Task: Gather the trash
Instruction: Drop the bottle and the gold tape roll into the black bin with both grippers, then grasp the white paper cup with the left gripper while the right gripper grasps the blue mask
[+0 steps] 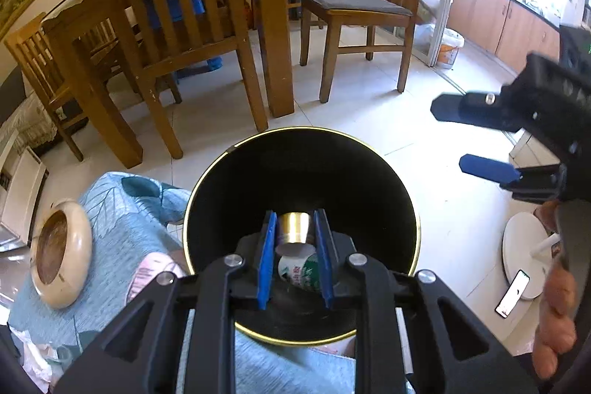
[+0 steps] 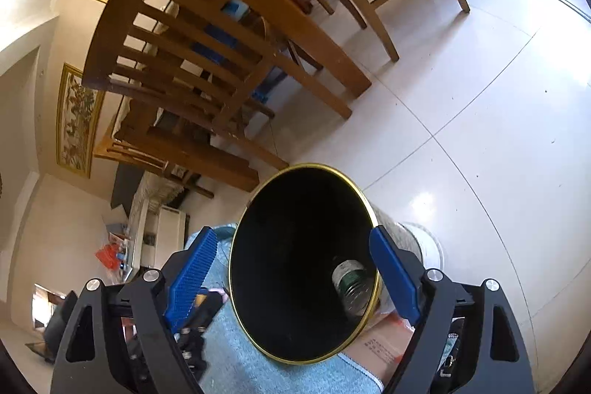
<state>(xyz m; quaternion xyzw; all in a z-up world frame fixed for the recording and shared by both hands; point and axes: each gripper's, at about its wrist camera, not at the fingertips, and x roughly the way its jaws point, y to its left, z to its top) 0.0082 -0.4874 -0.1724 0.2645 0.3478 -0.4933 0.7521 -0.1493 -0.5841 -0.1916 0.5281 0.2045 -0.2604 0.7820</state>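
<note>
Left tongs [image 1: 295, 257] over bin [image 1: 207, 194] — bottle [image 2: 351, 283] inside.

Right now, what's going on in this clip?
A person is collecting trash with a handheld gripper in each hand. The left gripper hangs over the open, gold-rimmed black trash bin, its blue pads close on either side of a small green-and-white container; whether they still pinch it is unclear. The right gripper is wide open and empty, straddling the bin's rim. A green-labelled bottle already lies inside.
</note>
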